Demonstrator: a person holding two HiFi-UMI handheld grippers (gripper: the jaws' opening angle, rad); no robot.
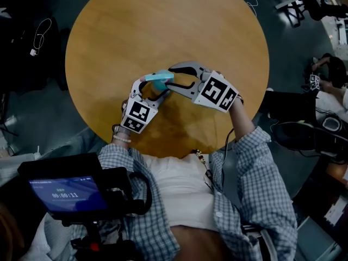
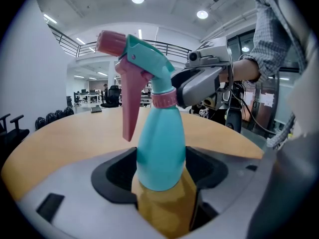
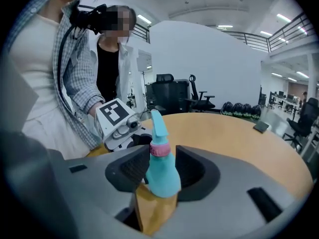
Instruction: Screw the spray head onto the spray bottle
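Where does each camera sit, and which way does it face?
Head view: on the person's head, looking steeply down at the table; chest, forearms, left gripper, right gripper show.
Left gripper view: on the left gripper, looking along its jaws at the spray bottle; right sleeve beyond.
Right gripper view: on the right gripper, facing back at the person's torso.
Shared: all three show the spray bottle.

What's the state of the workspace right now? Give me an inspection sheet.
Surface: round wooden table.
Job's things: spray bottle carries the spray head on its neck; tightness cannot be told.
Clutter: dark flat object near the table's far edge.
Grippers: left gripper clamps the bottle's body; right gripper is closed on the spray bottle around its pink collar.
Cables: white cable on the floor.
Surroundings: open office, office chairs.
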